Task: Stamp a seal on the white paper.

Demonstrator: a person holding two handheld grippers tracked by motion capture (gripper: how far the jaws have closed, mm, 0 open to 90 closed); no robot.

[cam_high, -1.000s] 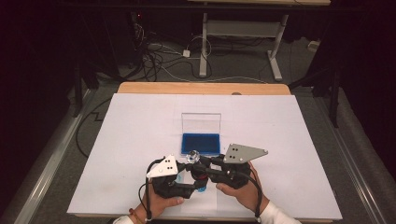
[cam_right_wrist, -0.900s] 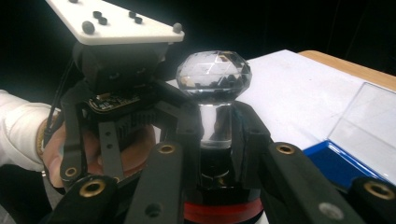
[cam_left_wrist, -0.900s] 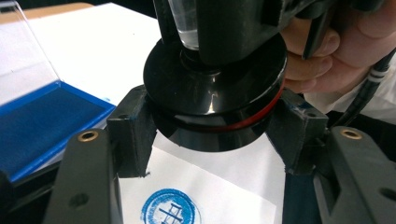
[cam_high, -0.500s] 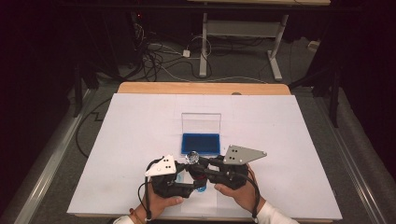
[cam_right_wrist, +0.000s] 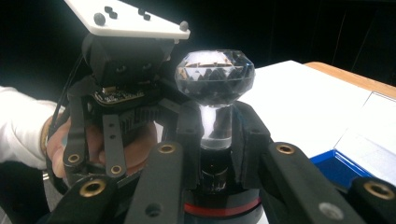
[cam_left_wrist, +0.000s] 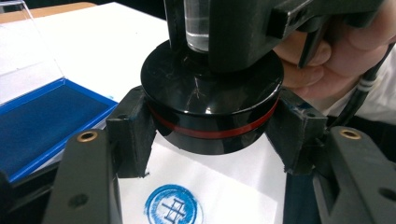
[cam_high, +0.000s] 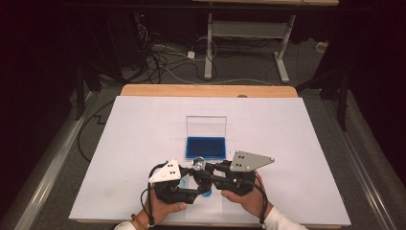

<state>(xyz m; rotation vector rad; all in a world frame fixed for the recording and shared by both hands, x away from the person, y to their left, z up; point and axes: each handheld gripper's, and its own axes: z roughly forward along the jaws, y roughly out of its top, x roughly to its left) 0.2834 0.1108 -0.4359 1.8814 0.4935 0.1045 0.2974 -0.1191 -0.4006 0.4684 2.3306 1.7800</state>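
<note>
Left gripper [cam_left_wrist: 201, 140] grips the stamp's [cam_left_wrist: 212, 100] black base from both sides, pads pressed to its wall just under the red band. Right gripper [cam_right_wrist: 215, 140] clamps the clear stem of the same stamp, below its faceted crystal knob [cam_right_wrist: 215, 77]. Both sit near the front edge of the table [cam_high: 287, 124], held by a hand each, close together in the high view.

Stamp held lifted, base clear of the paper [cam_left_wrist: 224, 196]; the left gripper view shows white sheet beneath it.

Ink pad [cam_high: 206, 147] lies just beyond the grippers, blue surface exposed, clear lid [cam_high: 206, 126] standing upright at its far side.

Print [cam_left_wrist: 173, 207] on the paper under the stamp: blue ring enclosing a cross-hatch figure, a character-like mark; cannot read it as letters. No brand or label legible on the stamp, pad or grippers.
</note>
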